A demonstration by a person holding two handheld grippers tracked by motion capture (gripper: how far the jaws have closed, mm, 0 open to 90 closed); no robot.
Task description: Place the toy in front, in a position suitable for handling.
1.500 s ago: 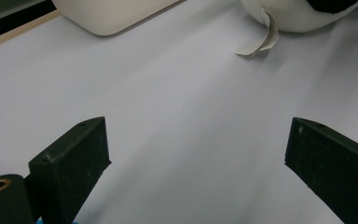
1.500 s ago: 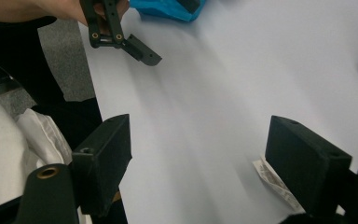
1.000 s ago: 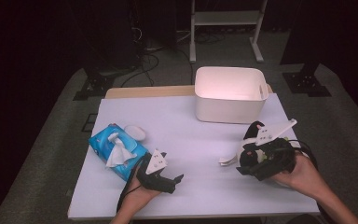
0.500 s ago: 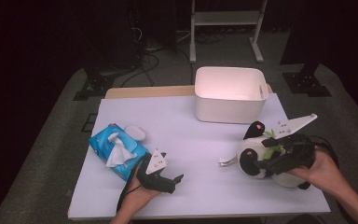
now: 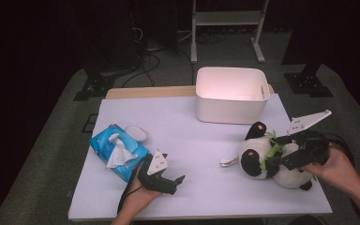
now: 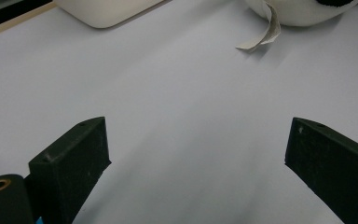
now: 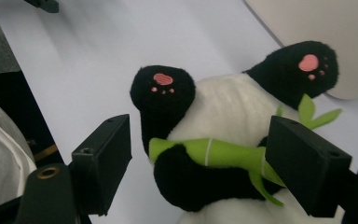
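While the table point(image 5: 201, 140) spans mid-frame | white bin point(image 5: 232, 93) upper centre-right | panda plush point(image 5: 267, 157) lies lower right, between spread jaws of right gripper point(image 5: 275, 158), not clamped | tissue pack point(image 5: 117, 152) lower left | left gripper point(image 5: 168, 180) bottom left, jaws wide apart, holding nothing
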